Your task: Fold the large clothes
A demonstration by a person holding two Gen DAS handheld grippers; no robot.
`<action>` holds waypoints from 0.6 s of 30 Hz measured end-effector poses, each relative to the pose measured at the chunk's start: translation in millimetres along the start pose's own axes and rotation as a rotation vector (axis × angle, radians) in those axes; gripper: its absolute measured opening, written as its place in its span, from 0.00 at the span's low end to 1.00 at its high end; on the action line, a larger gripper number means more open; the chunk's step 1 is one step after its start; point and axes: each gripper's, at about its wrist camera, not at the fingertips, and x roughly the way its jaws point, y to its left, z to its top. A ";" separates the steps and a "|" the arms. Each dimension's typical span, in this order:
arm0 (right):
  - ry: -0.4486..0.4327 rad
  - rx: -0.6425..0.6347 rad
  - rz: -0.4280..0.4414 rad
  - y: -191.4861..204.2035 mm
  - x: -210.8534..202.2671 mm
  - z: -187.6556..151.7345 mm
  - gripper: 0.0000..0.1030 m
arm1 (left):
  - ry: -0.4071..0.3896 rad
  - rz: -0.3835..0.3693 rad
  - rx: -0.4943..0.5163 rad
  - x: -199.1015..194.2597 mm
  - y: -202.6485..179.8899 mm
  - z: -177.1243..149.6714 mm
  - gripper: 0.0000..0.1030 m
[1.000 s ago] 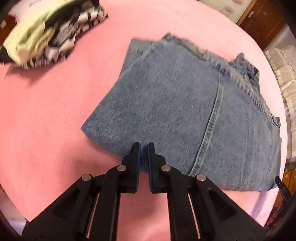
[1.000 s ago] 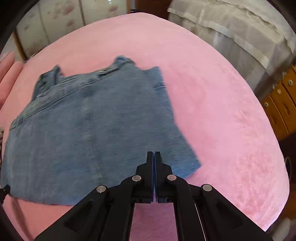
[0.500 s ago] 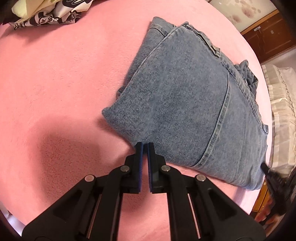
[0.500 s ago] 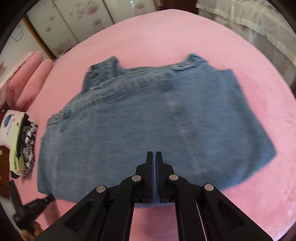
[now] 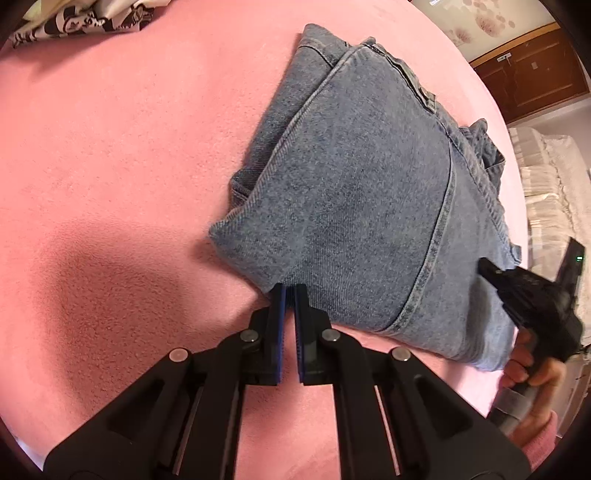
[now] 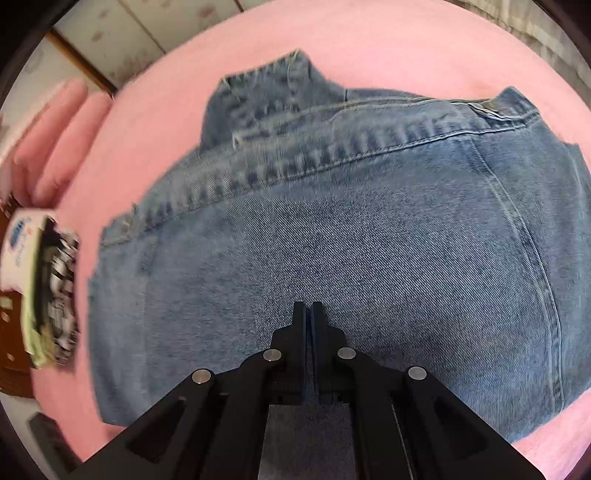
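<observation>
Covering the whole work surface is a pink fleece blanket point(image 5: 110, 155), soft and slightly shadowed ahead-left of the left gripper point(image 5: 289, 291). Beyond its far edge the left view shows brown wooden cabinets point(image 5: 532, 70), a floral panel, and pale bedding point(image 5: 554, 177) off to the right. The right view shows floral sliding panels point(image 6: 122, 44) and pink pillows point(image 6: 55, 125) at far left.

The jeans point(image 5: 369, 192) lie folded into a thick block on the blanket. In the left view they sit just ahead and to the right of the tips, a folded corner nearest them, waistband along the far edge. Only this view shows a hand point(image 5: 532, 365) in a pink sleeve gripping the right gripper point(image 5: 484, 267), whose tip sits over the jeans' right end. A black-and-white patterned garment point(image 5: 85, 18) lies far left at the top.

The right view, blurred, looks straight down on the denim point(image 6: 369, 240), which fills the area ahead of and beneath the right gripper point(image 6: 307, 308); waistband seam and a rivet run across the far side. A small stack of folded clothes point(image 6: 44, 288) sits at far left.

Both tools point steeply down. The left jaws stand nearly together, a thin slit between blue pads, holding nothing. The right jaws are pressed together, empty, over the denim; whether they touch it I cannot tell.
</observation>
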 end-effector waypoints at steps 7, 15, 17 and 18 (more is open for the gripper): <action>0.018 -0.032 -0.082 17.2 15.1 0.7 0.03 | 0.068 -0.113 -0.047 -9.5 7.7 0.0 0.05; 0.070 -0.106 -0.112 35.1 24.4 9.5 0.03 | 0.068 -0.246 -0.167 -4.7 28.4 -2.3 0.37; 0.088 -0.082 -0.097 32.6 25.8 13.3 0.03 | 0.045 -0.293 -0.188 -4.2 27.7 2.7 0.56; 0.094 -0.075 -0.094 32.4 26.2 15.0 0.03 | 0.036 -0.307 -0.198 -2.8 26.4 6.3 0.61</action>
